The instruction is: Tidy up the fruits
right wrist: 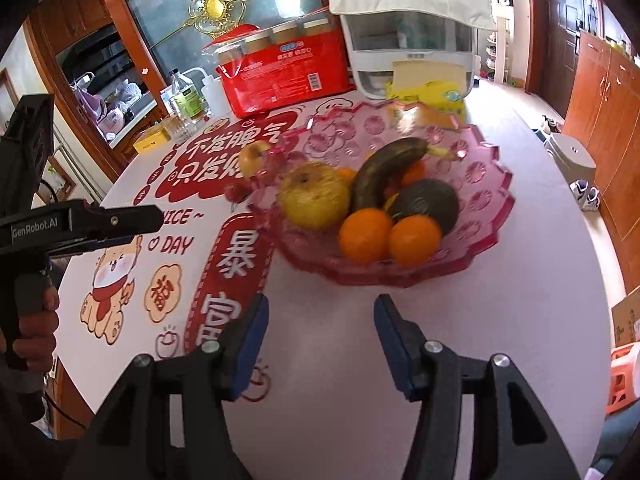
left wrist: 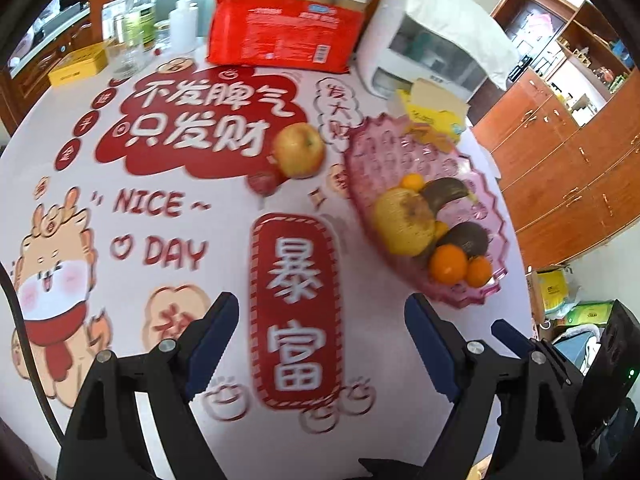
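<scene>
With both the left tongs and right tongs spread and empty, we risk rolling the apple beside the pink bowl across the desk.

Left wrist view: motion blur over the tablecloth print; small red fruit beside the apple too smeared to identify. Right wrist view: apple partly hidden behind the pink tray rim. Banana covers an orange. Left gripper body cut off at frame edge; fingertips not visible.
</scene>
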`<action>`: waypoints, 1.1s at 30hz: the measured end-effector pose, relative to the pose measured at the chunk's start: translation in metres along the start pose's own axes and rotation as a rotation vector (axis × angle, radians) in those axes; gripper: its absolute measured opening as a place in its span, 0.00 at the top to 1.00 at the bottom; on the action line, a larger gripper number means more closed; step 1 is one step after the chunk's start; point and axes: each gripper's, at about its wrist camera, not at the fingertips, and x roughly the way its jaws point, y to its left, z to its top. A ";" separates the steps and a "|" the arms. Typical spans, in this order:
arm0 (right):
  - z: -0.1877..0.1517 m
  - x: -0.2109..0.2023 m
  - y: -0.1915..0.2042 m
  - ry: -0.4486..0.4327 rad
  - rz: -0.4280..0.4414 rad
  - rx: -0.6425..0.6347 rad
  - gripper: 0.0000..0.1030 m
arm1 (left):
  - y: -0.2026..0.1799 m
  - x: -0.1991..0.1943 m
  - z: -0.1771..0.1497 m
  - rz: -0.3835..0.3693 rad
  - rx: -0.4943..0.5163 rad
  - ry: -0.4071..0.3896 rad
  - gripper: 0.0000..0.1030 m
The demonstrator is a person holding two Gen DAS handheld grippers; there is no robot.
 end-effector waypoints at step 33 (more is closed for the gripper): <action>0.032 0.074 0.146 -0.030 -0.001 0.225 0.46 | 0.114 -0.048 0.136 0.054 0.464 0.043 0.14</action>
